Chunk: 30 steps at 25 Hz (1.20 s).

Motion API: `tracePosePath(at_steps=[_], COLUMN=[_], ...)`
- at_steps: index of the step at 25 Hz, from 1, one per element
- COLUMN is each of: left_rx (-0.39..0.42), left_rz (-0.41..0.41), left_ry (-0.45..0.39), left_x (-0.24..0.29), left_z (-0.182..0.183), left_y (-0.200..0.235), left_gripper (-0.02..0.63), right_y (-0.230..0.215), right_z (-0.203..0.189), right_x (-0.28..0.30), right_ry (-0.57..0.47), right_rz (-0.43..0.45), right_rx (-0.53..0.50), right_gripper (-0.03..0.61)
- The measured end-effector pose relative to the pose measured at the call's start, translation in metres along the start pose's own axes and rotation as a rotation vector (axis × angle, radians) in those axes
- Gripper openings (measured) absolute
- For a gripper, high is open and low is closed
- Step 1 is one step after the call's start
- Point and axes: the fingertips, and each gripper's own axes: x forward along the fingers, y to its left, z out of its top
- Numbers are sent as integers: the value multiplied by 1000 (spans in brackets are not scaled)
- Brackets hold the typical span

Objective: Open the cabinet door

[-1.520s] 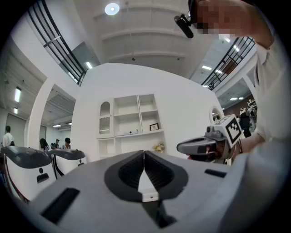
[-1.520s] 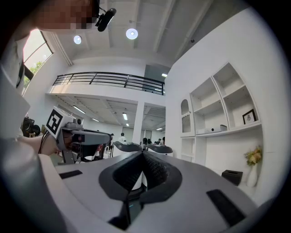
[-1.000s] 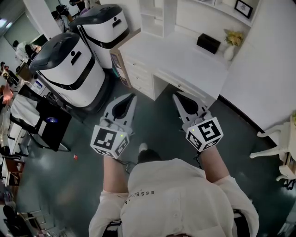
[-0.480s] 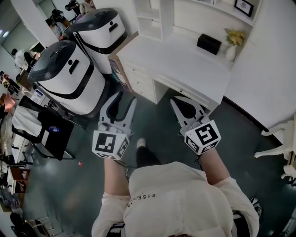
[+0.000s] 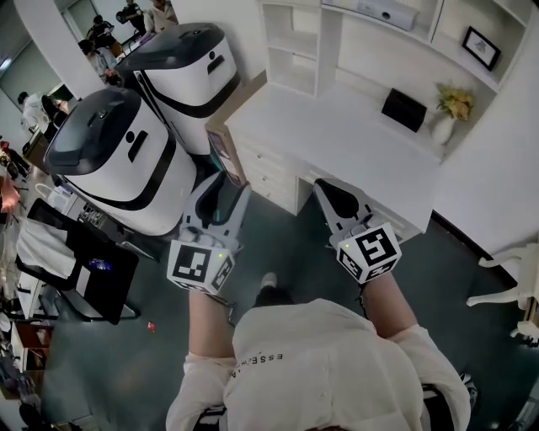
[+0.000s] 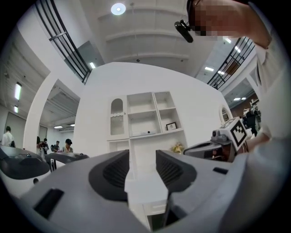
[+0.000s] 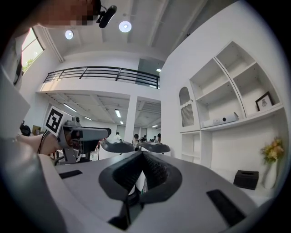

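- The cabinet (image 5: 268,172) is the white panelled block under the left end of the white bench (image 5: 337,126). In the head view it sits at 12 o'clock from the two claws. Its fronts all lie flush and shut. I cannot tell which of them is the door.
- The left claw (image 5: 226,181) points level at the cabinet's near corner, close to it but not touching. Its jaws have just been opening and now stand wide apart with nothing between them.
- The right claw (image 5: 324,185) points at the knee gap of the bench, at 3 o'clock from the left one. Its jaws are together at the tips and hold nothing.
- On the bench a black box (image 5: 403,109) lies at 1 o'clock from the right claw. Just beside it, at its 3 o'clock, stands a white vase (image 5: 443,128) of yellow flowers.
- White shelves (image 5: 295,42) rise behind the bench. A picture frame (image 5: 482,48) stands in one compartment at 2 o'clock, and a pale flat device (image 5: 383,10) lies on the top shelf.
- A brown board (image 5: 223,139) leans against the cabinet's left side.
- Two large white-and-black machines (image 5: 114,160) stand at 10 and 11 o'clock from the left claw, the nearer one just beside it.
- A white chair (image 5: 505,278) shows at the 3 o'clock edge, well apart, on the dark floor (image 5: 126,353).
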Motion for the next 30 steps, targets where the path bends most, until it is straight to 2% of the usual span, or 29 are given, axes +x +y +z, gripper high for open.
tracePosePath(at_steps=[7,13,18,23,30], left_rx=[-28,-53,-36,-9,47], left_rz=[-72,-147,-195,-228,-300], left_ry=[-24,-25,7,18,-16], left_x=[57,100,146,207,318], left_z=[-14,-29,-48,-56,-37], left_y=[124,192,217,227,233], left_gripper=[164,163,163,163,161], right_y=[-16,-39,-69,-122,-212], right_z=[5,1,-6,-9,3], right_x=[127,203,247,283,325], right_ry=[29,46,65,42,1], right_rz=[-57,-124,-139,-162,-178], right_rx=[-34,-29,-35,-27,-43], right_gripper=[14,14,14,14,14])
